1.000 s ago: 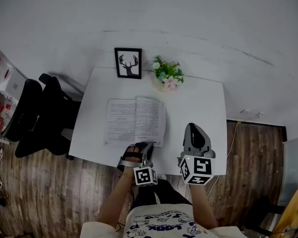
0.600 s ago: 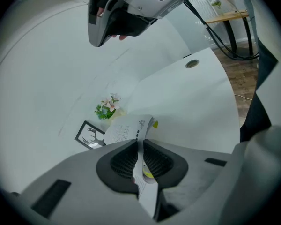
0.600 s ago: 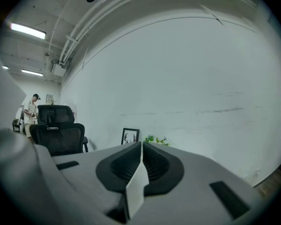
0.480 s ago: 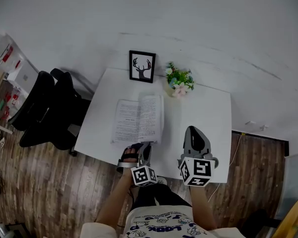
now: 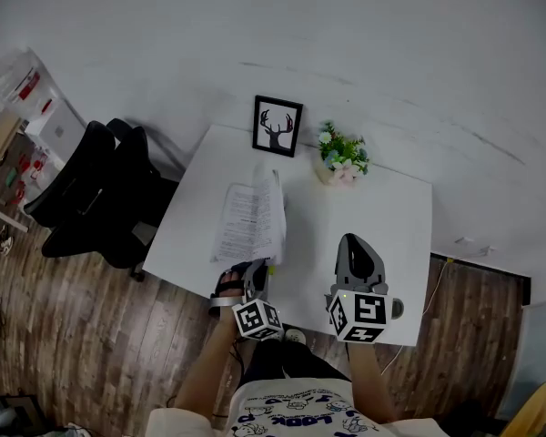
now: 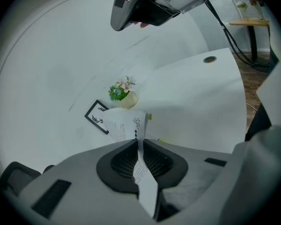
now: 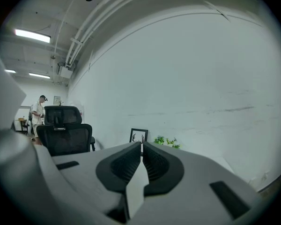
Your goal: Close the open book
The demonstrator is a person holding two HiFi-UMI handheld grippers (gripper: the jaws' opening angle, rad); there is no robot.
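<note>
Book page (image 6: 124, 124) between left tongs (image 6: 137, 143)

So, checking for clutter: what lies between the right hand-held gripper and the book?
Nothing; the head view shows only bare table between book and right hand-held gripper.

Item counts. One table (image 5: 382, 209), carrying one book (image 5: 250, 221), one framed picture (image 5: 278, 127) and one plant (image 5: 342, 156). One round grommet (image 6: 209, 59) is set in the table top. Two grippers at the near edge: left gripper (image 5: 258, 269) and right gripper (image 5: 356, 241), each with one marker cube (image 5: 257, 320). Two black chairs (image 7: 65, 139) stand left of the table. One person (image 7: 37, 108) stands far behind them. Three ceiling lights (image 7: 33, 35).
</note>
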